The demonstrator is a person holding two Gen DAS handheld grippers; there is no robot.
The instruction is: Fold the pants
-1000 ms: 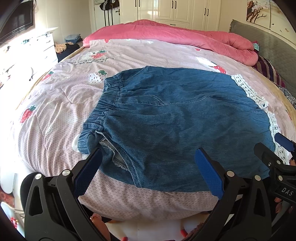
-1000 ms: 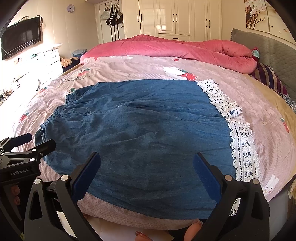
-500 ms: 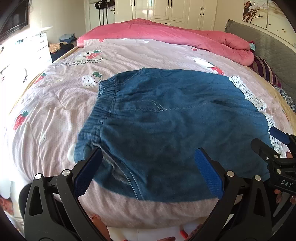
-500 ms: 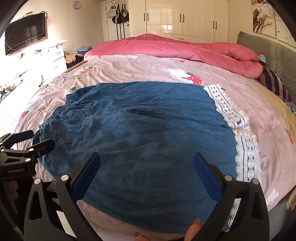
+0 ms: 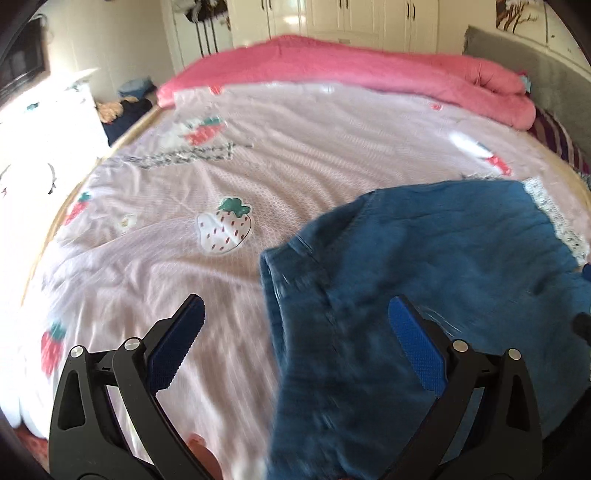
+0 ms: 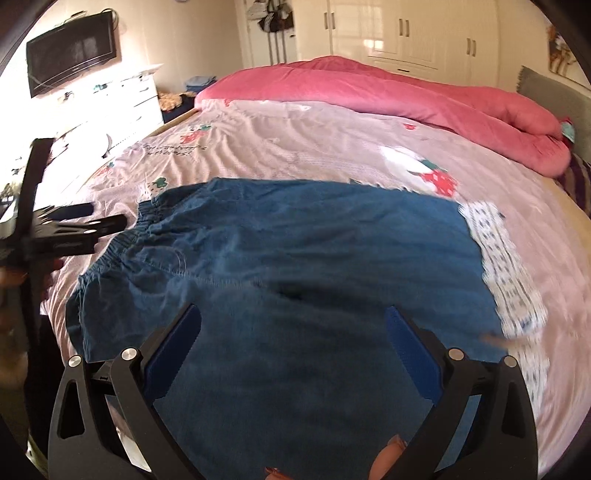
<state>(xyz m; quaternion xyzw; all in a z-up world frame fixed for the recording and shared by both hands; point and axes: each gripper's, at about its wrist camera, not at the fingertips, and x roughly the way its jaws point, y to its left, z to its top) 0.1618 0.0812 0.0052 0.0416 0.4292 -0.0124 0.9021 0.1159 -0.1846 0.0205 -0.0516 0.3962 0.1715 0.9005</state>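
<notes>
Pants [image 6: 295, 266]: 1 pair; 2 grippers, left gripper [image 5: 295, 354] and right gripper [image 6: 293, 350], spread

The pants [image 6: 295, 266] lay flat on the bedsheet [image 6: 295, 140] near the bed's front edge, waistband toward nine o'clock, lace hem toward three, with the rolled quilt [image 6: 388, 92] behind at twelve.

Denim pants [image 6: 295, 266] flat on pink bedspread [image 6: 295, 144] — right claw [image 6: 293, 347] agape above.

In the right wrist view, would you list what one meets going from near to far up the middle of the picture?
Right gripper → denim pants → pink strawberry-print bedspread → rolled pink quilt → white wardrobe.
</notes>
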